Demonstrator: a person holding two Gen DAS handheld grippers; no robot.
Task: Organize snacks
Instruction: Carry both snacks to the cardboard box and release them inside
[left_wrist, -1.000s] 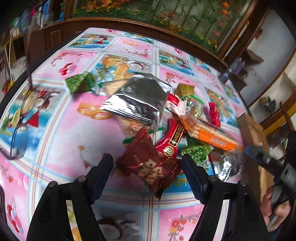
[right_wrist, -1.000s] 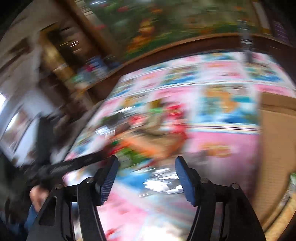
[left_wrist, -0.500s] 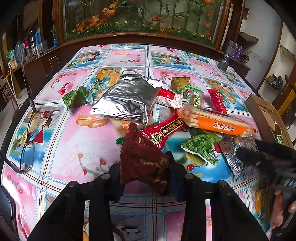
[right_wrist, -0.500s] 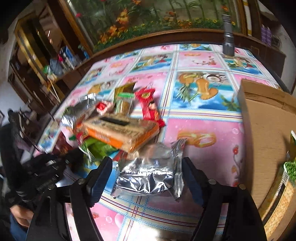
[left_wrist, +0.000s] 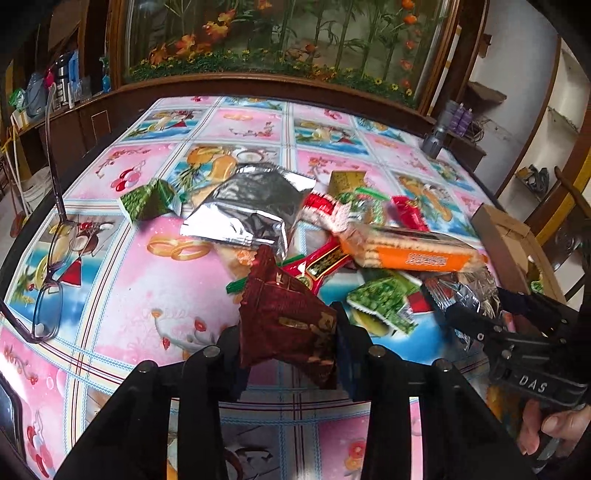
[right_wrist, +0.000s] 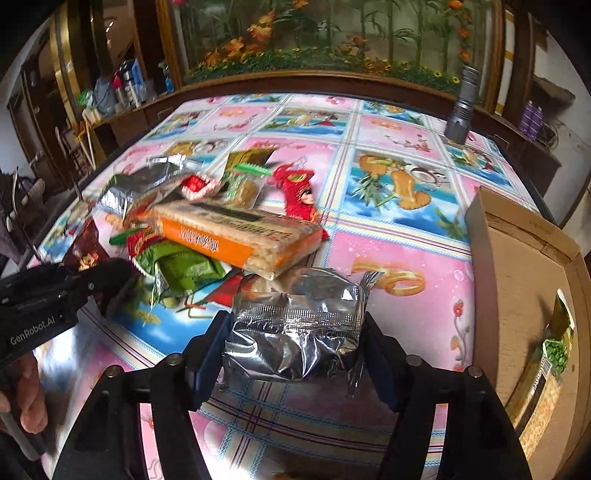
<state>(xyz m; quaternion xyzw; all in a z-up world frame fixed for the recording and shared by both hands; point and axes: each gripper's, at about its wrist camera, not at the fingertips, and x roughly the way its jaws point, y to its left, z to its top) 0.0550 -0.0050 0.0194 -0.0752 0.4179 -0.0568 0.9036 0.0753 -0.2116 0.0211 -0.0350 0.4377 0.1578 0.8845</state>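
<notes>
Table (left_wrist: 122, 258), covered in a pink-and-blue picture-tile cloth, fills both views; a dark wooden rail and a planted glass case run along the top of each frame.

Cardboard box (right_wrist: 517, 280) at right edge of the right wrist view, open, a green packet showing inside at lower right.

Snack pile at centre of table. Large silver foil bag (left_wrist: 247, 206) upper centre in the left view. Orange cracker pack (left_wrist: 410, 249) right of centre, lying over a red-and-gold packet (left_wrist: 321, 260) and green pea packets (left_wrist: 380, 301). Green wrapped packet (left_wrist: 147, 199) apart at upper left.

Left gripper (left_wrist: 288, 347), bottom centre of its own view, angled down toward the table: fingers drawn in narrow and clamped on a dark red snack packet (left_wrist: 284, 314), which sticks up crumpled between the pads, in front of the pile.

Right gripper (right_wrist: 295, 347), bottom centre of its view, also angled down: jaws closing, pads at either side of a crumpled small silver foil packet (right_wrist: 295, 325), just touching its edges. Packet sits at the near edge of the pile, left of the box.

Each view shows the other gripper at its side edge, a hand (left_wrist: 554, 428) wrapped around the handle.

Eyeglasses (left_wrist: 48, 280) at left edge. Grey flashlight (right_wrist: 461, 110) upright, upper right.
</notes>
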